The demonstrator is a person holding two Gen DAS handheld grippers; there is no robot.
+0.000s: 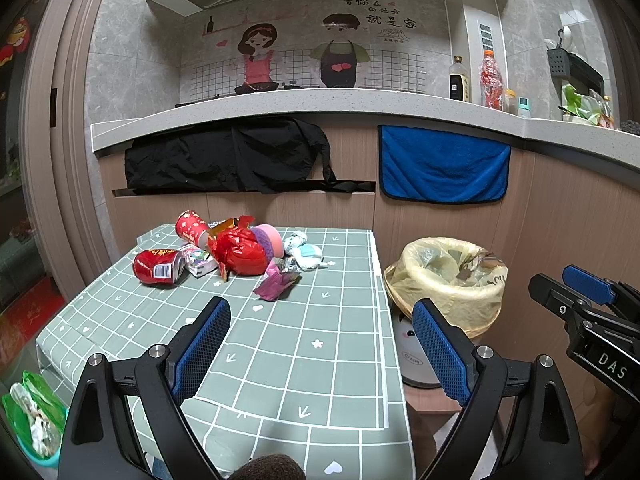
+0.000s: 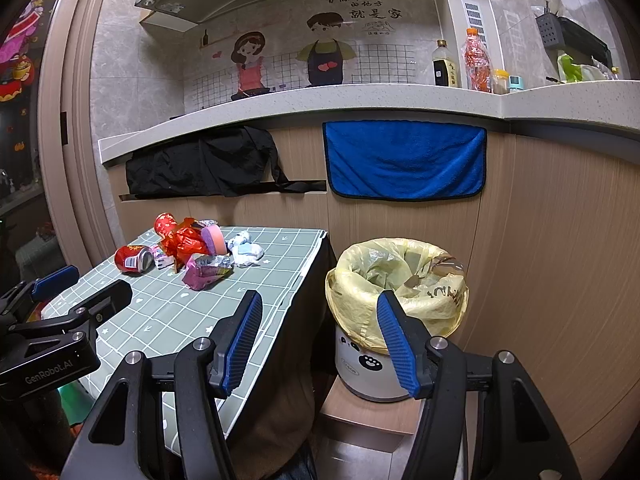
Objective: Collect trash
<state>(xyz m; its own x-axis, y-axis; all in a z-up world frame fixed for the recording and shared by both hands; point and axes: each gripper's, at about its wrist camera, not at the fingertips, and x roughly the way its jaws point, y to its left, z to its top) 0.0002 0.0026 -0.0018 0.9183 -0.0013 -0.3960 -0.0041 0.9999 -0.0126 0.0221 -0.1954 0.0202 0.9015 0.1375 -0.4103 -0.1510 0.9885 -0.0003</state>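
Left wrist view: the left tool (image 1: 320, 336) hangs wide open, empty, over the surface (image 1: 304, 360); trash (image 1: 236, 252) sits heaped near its far left corner. The right tool (image 2: 320, 320) gapes empty too, facing the lined bin (image 2: 396, 280) beside the surface's right edge.

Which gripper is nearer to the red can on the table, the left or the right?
Left. The left gripper hangs open above the near part of the table, with the red can ahead on its left. The right gripper is past the table's edge, before the trash bin.
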